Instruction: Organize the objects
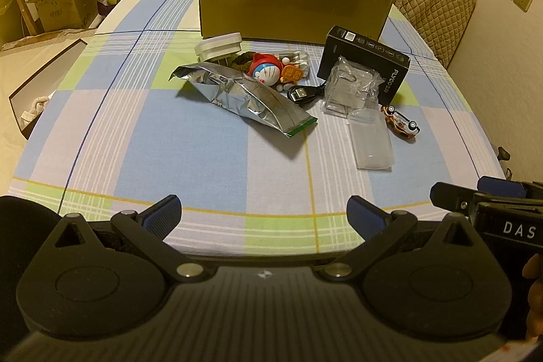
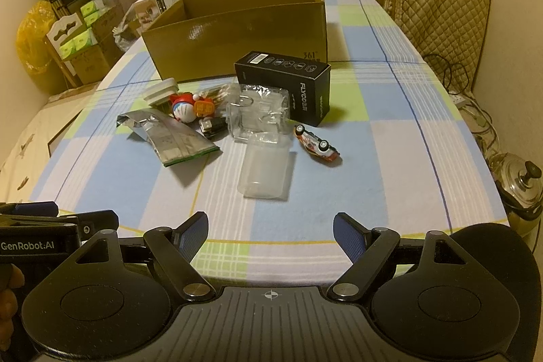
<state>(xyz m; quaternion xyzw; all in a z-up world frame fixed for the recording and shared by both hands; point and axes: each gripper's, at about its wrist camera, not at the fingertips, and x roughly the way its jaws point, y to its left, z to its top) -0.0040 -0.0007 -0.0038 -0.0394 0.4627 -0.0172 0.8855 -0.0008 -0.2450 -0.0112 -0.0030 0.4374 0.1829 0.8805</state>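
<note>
My left hand-held gripper and right hand-held gripper gape wide, empty, facing the black FLYCO box, cardboard box marked 361°

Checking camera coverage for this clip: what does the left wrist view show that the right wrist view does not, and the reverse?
Only the left wrist view shows the open dark box off the table's left edge.

Only the right wrist view shows the metal kettle on the floor and the cables by the wall.

Both show the cardboard box, foil bag, black FLYCO box, toy car and both open grippers, left and right.
</note>
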